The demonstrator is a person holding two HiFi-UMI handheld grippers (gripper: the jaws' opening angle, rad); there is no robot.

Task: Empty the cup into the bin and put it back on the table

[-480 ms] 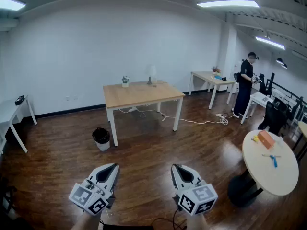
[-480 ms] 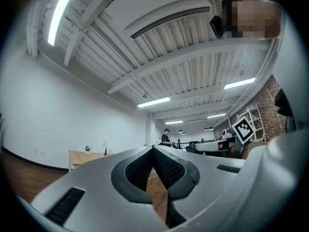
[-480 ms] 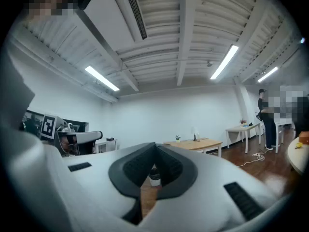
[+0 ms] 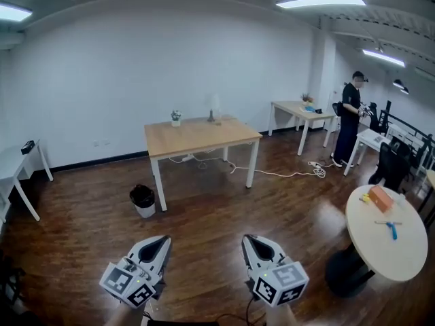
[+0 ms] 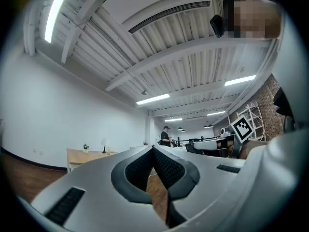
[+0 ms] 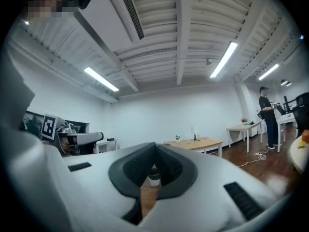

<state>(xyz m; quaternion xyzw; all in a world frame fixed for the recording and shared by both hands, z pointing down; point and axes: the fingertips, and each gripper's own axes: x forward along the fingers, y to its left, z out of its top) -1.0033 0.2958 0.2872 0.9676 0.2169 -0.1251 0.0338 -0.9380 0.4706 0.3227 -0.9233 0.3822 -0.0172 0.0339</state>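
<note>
Far across the room stands a wooden table (image 4: 200, 136) with a pale, clear cup (image 4: 215, 106) near its back edge, beside a small potted plant (image 4: 176, 117). A bin (image 4: 143, 200) with a black liner sits on the floor by the table's front left leg. Both grippers are low in the head view, well short of table and bin. My left gripper (image 4: 162, 239) is shut with nothing in it, its tips meeting (image 5: 152, 148). My right gripper (image 4: 248, 239) is shut and empty too (image 6: 155, 147). The bin (image 6: 154, 178) shows through the gap below the right jaws.
A round white table (image 4: 384, 233) with an orange box and a blue tool stands at the right. A person (image 4: 351, 124) stands by white desks (image 4: 302, 111) at the back right. A cable (image 4: 285, 174) runs over the wooden floor. Another white desk (image 4: 13, 161) is at the left.
</note>
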